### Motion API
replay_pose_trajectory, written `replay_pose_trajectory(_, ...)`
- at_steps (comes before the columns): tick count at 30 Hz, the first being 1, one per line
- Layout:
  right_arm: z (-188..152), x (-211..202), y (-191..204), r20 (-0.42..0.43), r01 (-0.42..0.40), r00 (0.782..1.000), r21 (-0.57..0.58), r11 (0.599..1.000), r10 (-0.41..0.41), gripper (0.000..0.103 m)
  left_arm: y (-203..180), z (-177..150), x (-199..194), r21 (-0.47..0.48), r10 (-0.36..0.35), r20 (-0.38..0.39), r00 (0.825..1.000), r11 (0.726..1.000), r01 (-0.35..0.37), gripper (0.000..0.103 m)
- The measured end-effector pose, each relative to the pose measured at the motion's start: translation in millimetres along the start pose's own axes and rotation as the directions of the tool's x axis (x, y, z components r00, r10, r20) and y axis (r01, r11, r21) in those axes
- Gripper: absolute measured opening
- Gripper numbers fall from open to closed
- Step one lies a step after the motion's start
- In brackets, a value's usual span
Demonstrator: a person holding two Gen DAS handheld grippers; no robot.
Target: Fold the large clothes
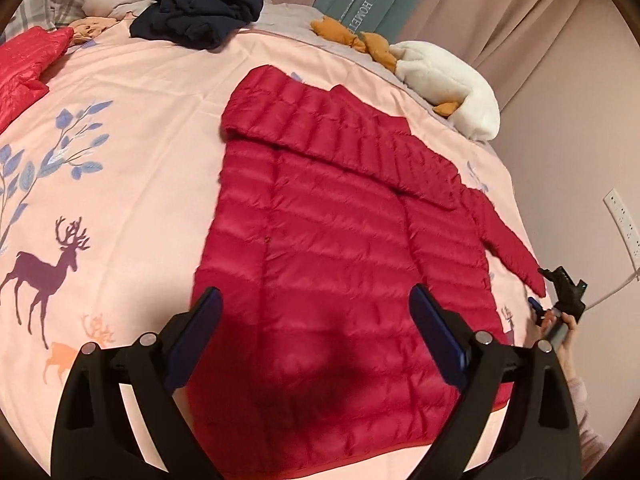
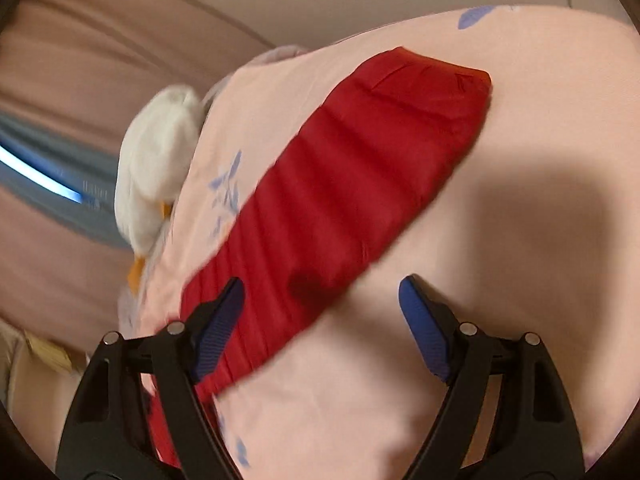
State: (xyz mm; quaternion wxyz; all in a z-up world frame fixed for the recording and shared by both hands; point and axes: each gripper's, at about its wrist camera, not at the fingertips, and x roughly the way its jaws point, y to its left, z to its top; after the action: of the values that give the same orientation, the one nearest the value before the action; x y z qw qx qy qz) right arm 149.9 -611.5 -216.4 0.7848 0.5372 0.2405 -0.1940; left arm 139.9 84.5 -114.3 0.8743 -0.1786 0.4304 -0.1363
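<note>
Here, one red jacket (image 1: 340, 248) spread flat, two tongs, left tongs (image 1: 316, 308) and right tongs (image 2: 322, 300), gaping empty.

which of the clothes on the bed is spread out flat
The big red down jacket in the middle, one sleeve folded across its top. The navy garment is a crumpled heap, and the other red piece lies mostly out of view.

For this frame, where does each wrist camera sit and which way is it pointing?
Left wrist: rides the left gripper, open above the red quilted down jacket on the pink deer-print bedspread; the right gripper and holding hand show at right.
Right wrist: rides the right gripper, open, low over the jacket's outstretched sleeve.
Shared: jacket, bedspread, white plush goose.
</note>
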Motion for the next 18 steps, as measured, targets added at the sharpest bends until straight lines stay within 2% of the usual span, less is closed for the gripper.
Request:
replay_pose_trajectory(3, 6.3, 9.0, -5.3, 0.062, -0.008, 0.998, 0.064, 0.998, 0.004, 0.072, -5.4, 2.5, 3.6, 0.005, 0.006, 0.002, 1.000, 1.000, -0.006, 0.094)
replay_pose_trajectory(6, 13.4, 14.3, -10.8, 0.116, -0.007, 0.993, 0.115, 0.993, -0.006, 0.049, -10.4, 5.0, 9.7, 0.007, 0.012, -0.002, 1.000, 1.000, -0.012, 0.094)
replay_pose_trajectory(7, 14.4, 17.0, -13.4, 0.124, -0.002, 0.992, 0.128, 0.992, -0.014, 0.030, -11.4, 5.6, 11.5, 0.008, 0.017, -0.003, 1.000, 1.000, -0.017, 0.094)
replay_pose_trajectory(8, 15.5, 19.9, -16.6, 0.121, 0.007, 0.992, 0.139, 0.990, -0.024, 0.021, -12.6, 6.3, 13.7, 0.009, 0.024, -0.004, 1.000, 1.000, -0.024, 0.094)
replay_pose_trajectory(11, 16.8, 18.6, -15.4, 0.141, 0.008, 0.990, 0.122, 0.992, -0.025, 0.006, -14.1, 7.7, 15.4, 0.014, 0.022, -0.005, 1.000, 1.000, -0.022, 0.094)
replay_pose_trajectory(13, 17.4, 11.7, 2.9, 0.176, 0.020, 0.984, 0.041, 0.999, -0.027, 0.004, -14.0, 8.4, 16.2, 0.013, 0.016, -0.008, 1.000, 1.000, -0.015, 0.094)
replay_pose_trajectory(15, 9.6, -2.3, 45.6, 0.226, 0.043, 0.974, -0.146, 0.988, -0.009, 0.004, -13.6, 8.3, 17.1, 0.011, 0.006, -0.014, 1.000, 1.000, -0.006, 0.094)
replay_pose_trajectory(17, -5.0, -10.8, 90.4, 0.242, 0.036, 0.969, -0.323, 0.946, 0.045, 0.004, -12.4, 8.8, 19.2, 0.000, -0.015, -0.023, 1.000, 1.000, 0.015, 0.094)
replay_pose_trajectory(18, -21.6, -17.2, 123.4, 0.238, 0.025, 0.967, -0.443, 0.896, 0.091, 0.004, -11.9, 8.9, 20.0, -0.007, -0.027, -0.028, 0.999, 1.000, 0.027, 0.094)
